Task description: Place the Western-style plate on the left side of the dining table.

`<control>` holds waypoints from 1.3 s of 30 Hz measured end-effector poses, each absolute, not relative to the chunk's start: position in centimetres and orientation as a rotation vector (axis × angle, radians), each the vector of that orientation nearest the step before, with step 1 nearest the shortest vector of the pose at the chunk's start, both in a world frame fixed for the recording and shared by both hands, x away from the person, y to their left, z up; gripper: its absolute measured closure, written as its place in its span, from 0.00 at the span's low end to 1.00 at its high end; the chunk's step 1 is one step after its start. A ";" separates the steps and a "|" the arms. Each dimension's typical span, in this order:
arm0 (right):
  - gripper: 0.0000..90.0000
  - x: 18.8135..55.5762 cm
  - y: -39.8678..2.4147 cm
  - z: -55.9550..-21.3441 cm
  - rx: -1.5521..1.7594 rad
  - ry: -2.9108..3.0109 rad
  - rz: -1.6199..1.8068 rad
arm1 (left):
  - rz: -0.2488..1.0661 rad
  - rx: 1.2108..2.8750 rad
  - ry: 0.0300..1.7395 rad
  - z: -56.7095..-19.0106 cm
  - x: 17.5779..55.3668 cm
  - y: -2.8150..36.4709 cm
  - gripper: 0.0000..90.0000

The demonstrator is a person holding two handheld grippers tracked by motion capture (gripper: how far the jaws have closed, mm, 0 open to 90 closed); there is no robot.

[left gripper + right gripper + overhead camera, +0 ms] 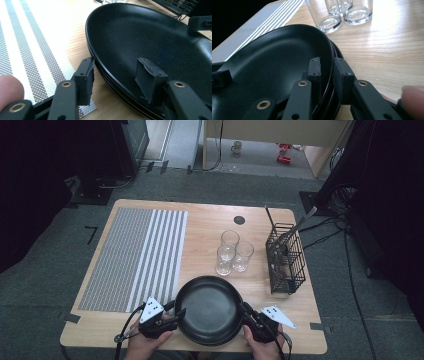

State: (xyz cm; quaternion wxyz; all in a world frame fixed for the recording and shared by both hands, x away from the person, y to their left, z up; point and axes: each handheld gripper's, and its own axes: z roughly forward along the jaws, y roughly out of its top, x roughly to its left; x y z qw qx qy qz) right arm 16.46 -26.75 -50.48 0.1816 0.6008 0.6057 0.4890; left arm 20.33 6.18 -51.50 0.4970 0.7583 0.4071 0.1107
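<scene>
The black plates (210, 309) near the front edge have a smooth, half-glossy finish with very fine pale speckles. The table (210, 227) is light wood with a visible grain, smooth and matt. The placemat (135, 257) on the left looks like woven cloth or plastic mesh, rough, in grey and white stripes. The three glasses (232, 252) are clear, shiny glass. The basket (285, 260) on the right is dark wire metal. The gripper pads (148, 76) look like matt black rubber, worn at the edges.

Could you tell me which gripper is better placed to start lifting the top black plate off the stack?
Probably the right gripper: its jaws stand close on either side of the top plate's rim. The left gripper straddles the opposite rim with a clear gap at both pads, so it must close first.
</scene>
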 end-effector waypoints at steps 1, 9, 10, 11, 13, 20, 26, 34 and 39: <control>0.85 16.5 -26.8 -50.5 1.696 1.710 1.381 | 0.260 1.836 0.988 -51.5 20.4 6.2 0.53; 0.85 16.4 -26.8 -50.5 1.687 1.713 1.384 | 0.197 1.832 1.005 -51.6 20.8 6.3 0.50; 0.85 16.4 -26.8 -50.5 1.687 1.712 1.382 | 0.198 1.833 1.003 -51.6 20.7 6.3 0.50; 0.85 16.4 -26.7 -50.5 1.689 1.711 1.380 | 0.198 1.833 1.003 -51.6 20.7 6.3 0.50; 0.85 16.3 -26.7 -50.5 1.689 1.709 1.379 | 0.198 1.833 1.003 -51.6 20.7 6.3 0.50; 0.86 16.3 -26.7 -50.5 1.694 1.705 1.382 | 0.196 1.834 1.004 -51.6 20.8 6.3 0.50; 0.86 16.3 -26.9 -50.5 1.699 1.699 1.406 | 0.193 1.836 1.002 -51.6 20.8 6.3 0.49; 0.89 16.3 -27.0 -50.5 1.723 1.665 1.424 | 0.194 1.837 0.997 -51.6 20.7 6.3 0.49; 0.89 16.3 -27.1 -50.5 1.731 1.654 1.443 | 0.194 1.838 0.996 -51.6 20.7 6.3 0.49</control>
